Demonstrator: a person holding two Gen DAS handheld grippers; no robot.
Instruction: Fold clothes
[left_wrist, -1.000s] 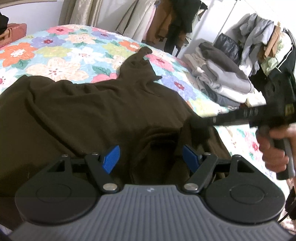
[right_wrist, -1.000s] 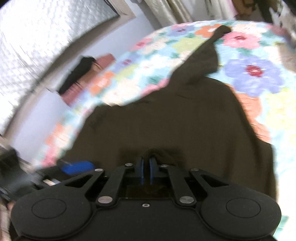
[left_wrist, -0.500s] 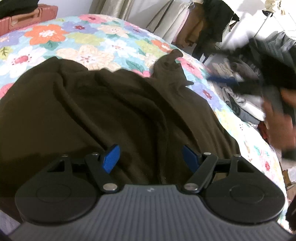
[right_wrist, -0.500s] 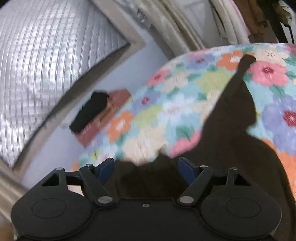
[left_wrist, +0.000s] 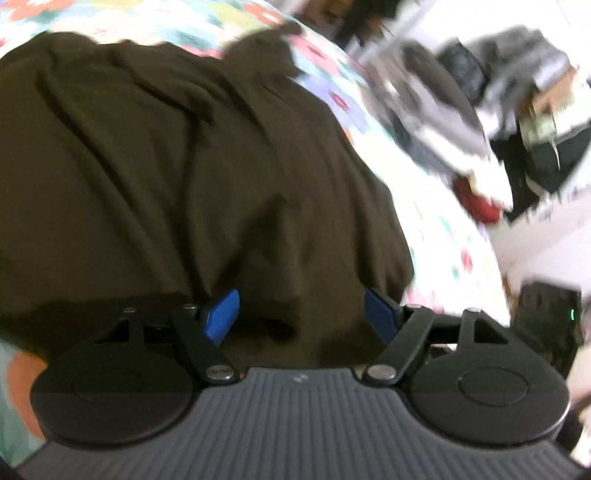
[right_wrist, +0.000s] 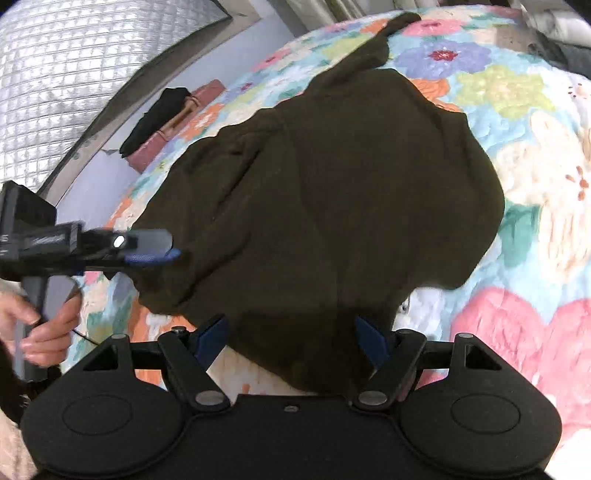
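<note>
A dark brown garment (left_wrist: 177, 155) lies spread on the floral bedspread (right_wrist: 535, 122), one narrow end stretching toward the far side. It also fills the middle of the right wrist view (right_wrist: 332, 192). My left gripper (left_wrist: 301, 314) is open, its blue pads just above the garment's near edge. My right gripper (right_wrist: 291, 341) is open over another edge of the garment, empty. The left gripper also shows from the side in the right wrist view (right_wrist: 155, 251), at the garment's left edge.
A pile of grey and white clothes (left_wrist: 443, 110) lies beyond the bed's right side, blurred. A reddish-brown case (right_wrist: 173, 125) with a black item on it sits by the wall. A quilted silver panel (right_wrist: 74, 66) is at the upper left.
My right gripper opened and let go of the garment, then swung to look down over it. My left gripper stayed open and moved along the near edge; the garment lies flatter.
</note>
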